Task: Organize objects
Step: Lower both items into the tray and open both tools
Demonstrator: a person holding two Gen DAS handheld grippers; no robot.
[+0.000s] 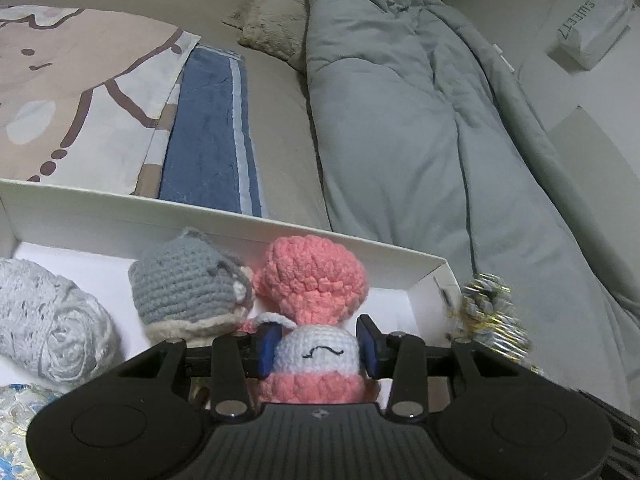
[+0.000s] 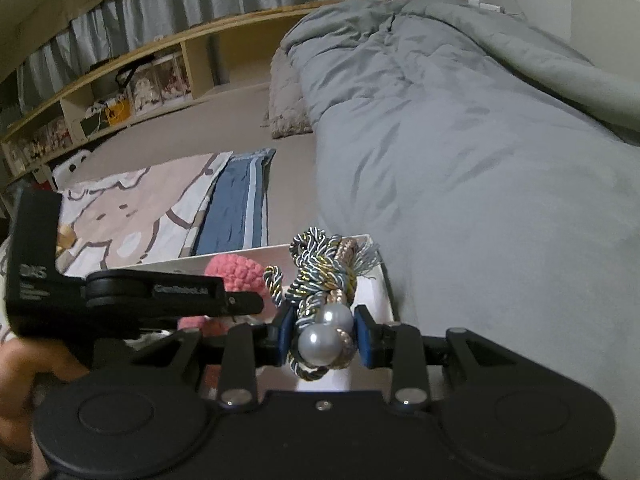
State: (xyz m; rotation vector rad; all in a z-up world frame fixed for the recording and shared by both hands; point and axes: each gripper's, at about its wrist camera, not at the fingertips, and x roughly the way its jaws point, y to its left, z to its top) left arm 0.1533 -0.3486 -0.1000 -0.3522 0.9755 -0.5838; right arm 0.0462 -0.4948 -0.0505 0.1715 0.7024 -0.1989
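A bed takes up both views, with a grey duvet [image 1: 400,120] bunched along it and a white box [image 1: 224,216] lying near its edge. The step in hand looks like loading that box: it already holds a grey yarn roll [image 1: 48,320], a grey crochet toy [image 1: 188,280] and a pink crochet ball [image 1: 316,272].

The left gripper [image 1: 318,346] sits low inside the box with its blue pads either side of a pink-and-white doll [image 1: 316,360]. The left pad touches the doll; the right one looks just clear, so I cannot tell whether the doll is gripped or let go. The next move probably calls for spreading the pads and lifting straight out without dragging the doll.

The right gripper [image 2: 323,336] is closed on a cord-and-pearl tassel [image 2: 320,300], held above the box's right end. It likely needs lowering into the bare corner beside the doll.

Only the right view shows the pearls and a wooden shelf [image 2: 120,72]. The left view shows the tassel as a blur, but alone shows the doll's face and a labelled parcel [image 1: 588,32].
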